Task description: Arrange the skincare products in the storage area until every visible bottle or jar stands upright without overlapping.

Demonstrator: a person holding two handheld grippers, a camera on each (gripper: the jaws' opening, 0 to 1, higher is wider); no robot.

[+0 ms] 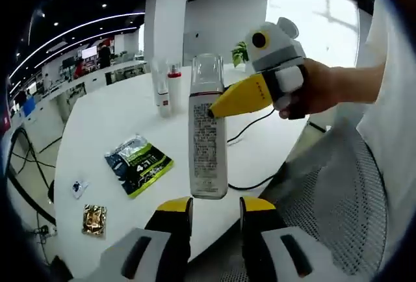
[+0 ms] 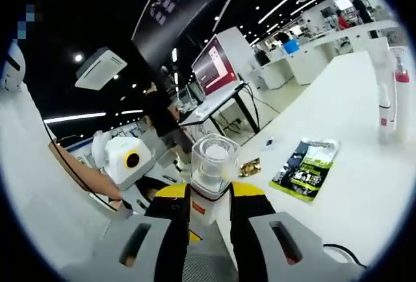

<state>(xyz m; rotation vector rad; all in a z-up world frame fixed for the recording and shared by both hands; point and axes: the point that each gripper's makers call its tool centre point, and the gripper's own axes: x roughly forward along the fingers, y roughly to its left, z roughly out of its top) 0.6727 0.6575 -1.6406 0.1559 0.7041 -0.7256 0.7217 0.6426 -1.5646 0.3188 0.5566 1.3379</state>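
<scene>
Above the glossy white table (image 1: 117, 110), right gripper (image 2: 209, 199) jaws pinch a clear cylindrical bottle (image 1: 207, 129); left gripper (image 1: 216, 209) jaws spread.

The right gripper (image 2: 209, 210) is clamping a clear-capped bottle (image 2: 211, 165) between its fingers (image 2: 177, 220); beyond them, a green packet (image 2: 305, 168) is lying on the desk (image 2: 364, 184).

Glossy clear plastic bottle (image 1: 208, 126), matt white table (image 1: 117, 113)

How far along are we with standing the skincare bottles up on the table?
Done: two slim white bottles stand upright, apart, at the white table's far side. In hand: the right gripper holds a clear-capped printed bottle above the table edge. Left: setting it down upright. The left gripper is open.
</scene>
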